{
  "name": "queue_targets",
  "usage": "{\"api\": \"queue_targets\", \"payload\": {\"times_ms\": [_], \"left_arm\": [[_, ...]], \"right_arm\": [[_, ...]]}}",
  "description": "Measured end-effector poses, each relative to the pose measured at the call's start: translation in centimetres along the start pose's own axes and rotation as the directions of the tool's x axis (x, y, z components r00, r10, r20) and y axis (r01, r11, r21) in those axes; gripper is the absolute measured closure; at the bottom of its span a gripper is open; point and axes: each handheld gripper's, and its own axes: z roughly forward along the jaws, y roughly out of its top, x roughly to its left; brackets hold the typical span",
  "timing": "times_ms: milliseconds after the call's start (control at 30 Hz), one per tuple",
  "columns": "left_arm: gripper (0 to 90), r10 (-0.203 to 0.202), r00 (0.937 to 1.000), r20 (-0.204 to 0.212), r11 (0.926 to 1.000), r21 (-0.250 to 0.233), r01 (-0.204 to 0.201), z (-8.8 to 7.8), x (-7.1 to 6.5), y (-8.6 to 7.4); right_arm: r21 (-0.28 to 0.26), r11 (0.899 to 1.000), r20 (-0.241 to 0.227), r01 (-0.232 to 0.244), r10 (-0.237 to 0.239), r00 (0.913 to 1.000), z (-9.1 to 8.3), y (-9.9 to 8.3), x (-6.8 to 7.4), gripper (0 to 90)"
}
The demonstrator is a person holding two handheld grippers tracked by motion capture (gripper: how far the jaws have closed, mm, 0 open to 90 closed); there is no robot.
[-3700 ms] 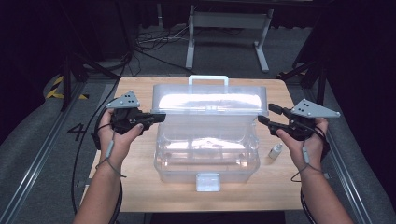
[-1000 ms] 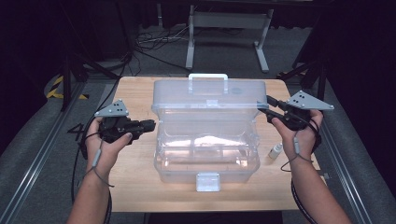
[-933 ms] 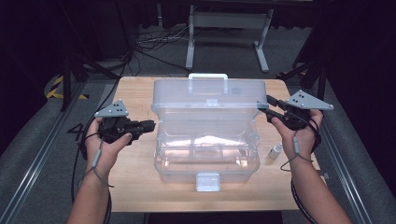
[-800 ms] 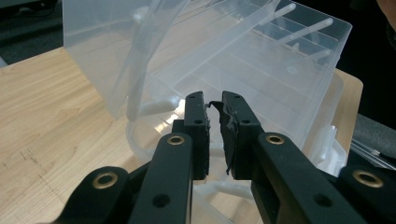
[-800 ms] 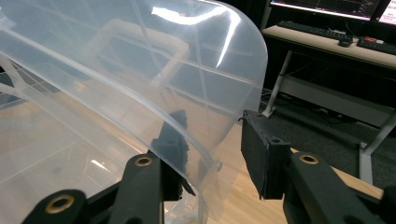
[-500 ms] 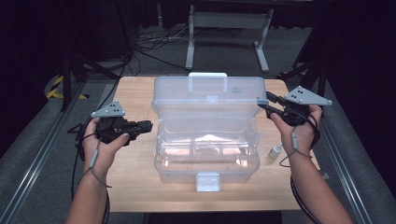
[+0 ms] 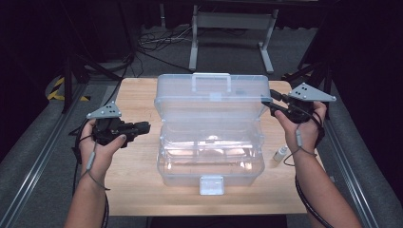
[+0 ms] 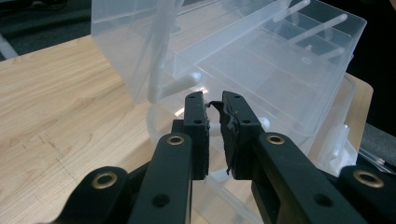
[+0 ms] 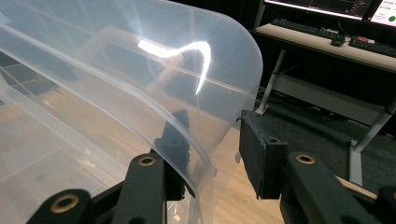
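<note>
A clear plastic toolbox (image 7: 211,159) stands mid-table with its lid (image 7: 211,99) raised almost upright and a compartment tray (image 8: 280,65) lifted inside. My right gripper (image 7: 266,103) is at the lid's right edge. In the right gripper view its jaws (image 9: 212,119) straddle that edge: one jaw shows through the plastic (image 9: 116,70), the other stands clear of it, so it is open. My left gripper (image 7: 142,127) hovers left of the box, apart from it. Its jaws (image 8: 213,100) leave only a narrow slit, with nothing between them, and one pad is torn.
A small white bottle (image 7: 280,154) lies on the wooden table (image 7: 138,95) just right of the box. The box's latch (image 7: 211,184) hangs over the front. Black stands and cables sit on the floor beyond the far edge.
The lid has swung up from flat to nearly upright. My right gripper rose with its edge. My left gripper drew back from the box's left side toward the near left.
</note>
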Motion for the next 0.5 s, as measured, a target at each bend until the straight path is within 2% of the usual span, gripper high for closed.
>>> {"api": "queue_targets", "payload": {"times_ms": [300,500], "left_arm": [[81.1,-0.019,0.9997,-0.016,0.9998,-0.004,0.019,-0.48,0.64,-0.41],[81.1,-0.031,0.9993,-0.022,0.9995,-0.002,0.031,-0.74,0.96,-0.68]], "right_arm": [[0.016,1.000,0.008,-0.001,0.001,1.0000,0.59,0.45,-0.41,65.7],[0.018,1.000,0.002,-0.019,0.019,0.9998,1.02,0.60,-0.80,66.0]]}}
